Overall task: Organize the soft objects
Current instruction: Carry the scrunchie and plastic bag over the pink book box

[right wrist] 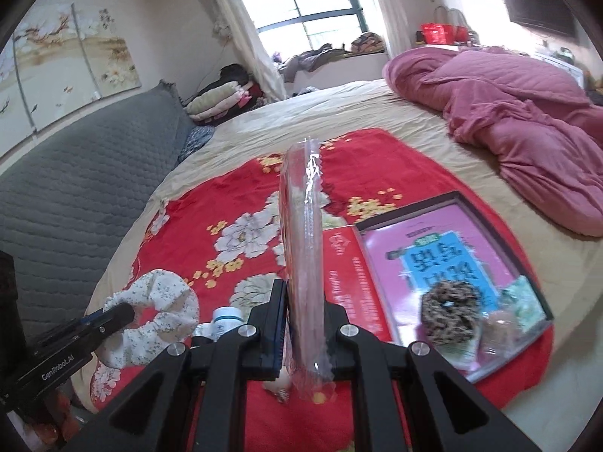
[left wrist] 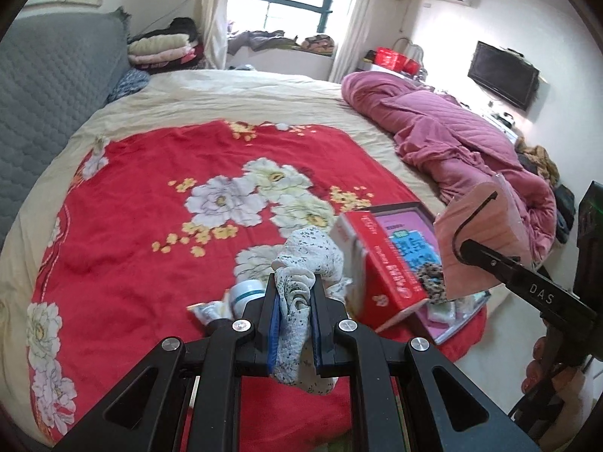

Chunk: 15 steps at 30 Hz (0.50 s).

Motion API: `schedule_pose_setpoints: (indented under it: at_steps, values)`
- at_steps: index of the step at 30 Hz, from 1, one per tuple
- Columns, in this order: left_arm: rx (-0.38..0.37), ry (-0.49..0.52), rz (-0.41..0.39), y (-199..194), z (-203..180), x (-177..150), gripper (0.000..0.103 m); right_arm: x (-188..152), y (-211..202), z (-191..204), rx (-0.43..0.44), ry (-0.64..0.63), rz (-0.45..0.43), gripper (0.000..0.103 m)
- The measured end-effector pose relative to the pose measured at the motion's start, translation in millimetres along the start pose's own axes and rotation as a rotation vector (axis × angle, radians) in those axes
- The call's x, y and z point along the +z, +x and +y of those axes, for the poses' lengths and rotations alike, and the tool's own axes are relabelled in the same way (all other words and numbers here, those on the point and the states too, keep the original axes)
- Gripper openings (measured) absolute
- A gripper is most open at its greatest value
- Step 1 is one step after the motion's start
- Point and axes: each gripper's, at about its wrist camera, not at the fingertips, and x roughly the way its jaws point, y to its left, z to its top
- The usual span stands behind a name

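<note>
My left gripper (left wrist: 296, 303) is clamped tight on the white scrunchie (left wrist: 307, 260), which bunches up between the pads and hangs clear above the red blanket (left wrist: 143, 188). My right gripper (right wrist: 303, 324) is likewise closed hard, on a clear packet (right wrist: 303, 233) of pink stuff, held edge-on so its long axis stands up and away from me, roughly in line with the fingers.

What counts for the next move, I judge, is the tray (right wrist: 458, 197). It lies open on the bed, ahead and to the right of both grippers, with its red lid (right wrist: 348, 275) leaning at its left edge. A brown scrunchie (right wrist: 450, 310) already sits in its near end, beside some small packets.

My right hand is the nearer: the tray is just right of the packet, and the lid stands between the tray and my left gripper. So I reckon the packet goes in first, laid flat with its length along the tray, and the white scrunchie has to cross over the lid after it. A small white bottle (right wrist: 226, 320) rests on the blanket between the two grippers.
</note>
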Motion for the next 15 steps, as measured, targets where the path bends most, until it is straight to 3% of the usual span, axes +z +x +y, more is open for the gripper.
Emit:
schedule_pose_setpoints:
  at_steps: [15]
  values:
    - [-0.04, 0.136, -0.007, -4, -91, 14, 0.014, 0, -64, -79, -0.079, 0.107, -0.094, 0.013]
